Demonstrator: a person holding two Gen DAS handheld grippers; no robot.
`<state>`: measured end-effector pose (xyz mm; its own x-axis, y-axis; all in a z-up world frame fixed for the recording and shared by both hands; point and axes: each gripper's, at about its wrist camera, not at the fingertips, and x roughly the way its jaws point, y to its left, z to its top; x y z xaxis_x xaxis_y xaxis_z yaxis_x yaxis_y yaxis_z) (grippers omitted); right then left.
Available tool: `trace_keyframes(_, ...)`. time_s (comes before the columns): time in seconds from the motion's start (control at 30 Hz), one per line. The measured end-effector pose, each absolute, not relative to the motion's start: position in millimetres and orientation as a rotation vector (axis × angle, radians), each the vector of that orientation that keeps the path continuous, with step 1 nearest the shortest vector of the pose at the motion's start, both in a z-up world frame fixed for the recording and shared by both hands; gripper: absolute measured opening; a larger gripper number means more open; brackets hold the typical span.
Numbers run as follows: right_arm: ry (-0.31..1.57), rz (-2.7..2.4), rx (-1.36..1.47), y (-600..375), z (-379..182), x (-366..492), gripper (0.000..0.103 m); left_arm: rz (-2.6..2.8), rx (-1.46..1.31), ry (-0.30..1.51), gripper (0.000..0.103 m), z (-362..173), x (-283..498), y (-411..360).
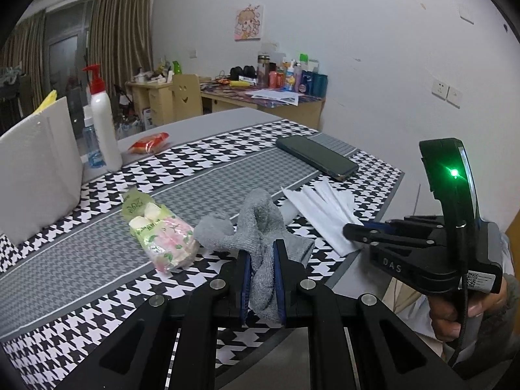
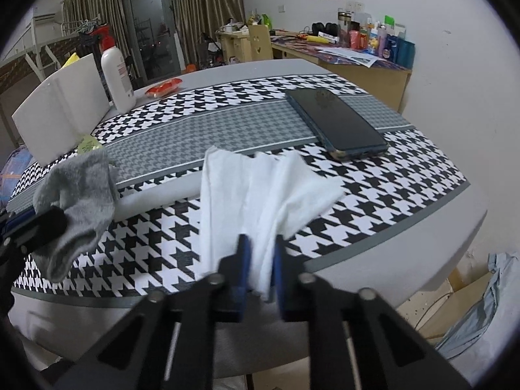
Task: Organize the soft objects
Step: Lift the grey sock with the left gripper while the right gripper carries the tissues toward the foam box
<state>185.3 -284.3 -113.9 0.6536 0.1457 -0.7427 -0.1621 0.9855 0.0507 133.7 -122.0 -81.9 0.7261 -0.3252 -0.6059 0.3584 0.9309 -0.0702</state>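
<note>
My left gripper [image 1: 262, 250] is shut on a crumpled grey sock [image 1: 256, 224], which bunches up above the blue pads and hangs down between them. In the right wrist view the same sock [image 2: 81, 195] dangles from the left gripper [image 2: 60, 216] at the left edge, just above the houndstooth mat [image 2: 390, 188]. My right gripper [image 2: 260, 243] is shut on the near edge of a white pleated cloth [image 2: 260, 188], whose far part fans out on the mat. From the left wrist view the right gripper [image 1: 349, 229] pinches that cloth [image 1: 321, 208] at the table's right side.
A floral packet of soft pink and white pieces [image 1: 162, 237] lies left of the sock. A dark phone [image 2: 338, 123] rests beyond the cloth. A white box [image 1: 35, 169], a pump bottle [image 1: 102, 123] and a red packet [image 1: 149, 143] stand at the far left.
</note>
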Motion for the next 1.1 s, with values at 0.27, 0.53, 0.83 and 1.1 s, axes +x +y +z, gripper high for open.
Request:
trace_keyframes(0.27, 0.78, 0.213, 0.019, -286, -91, 175, 0.01, -0.358, 0.043, 0.625, 0.014, -69, 130, -112)
trace_keyframes(0.53, 0.719, 0.224, 0.024, -282, -71, 164, 0.01, -0.381, 0.03, 0.594, 0.014, -53, 125, -106)
trace_keyframes(0.83, 0.67, 0.26, 0.014, -270, -50, 156, 0.01, -0.366, 0.011, 0.58, 0.014, -39, 126, -93)
trace_keyframes(1.1, 0.634, 0.313, 0.003, -256, -39, 160, 0.01, -0.333, 0.0, 0.558, 0.014, -27, 125, -81)
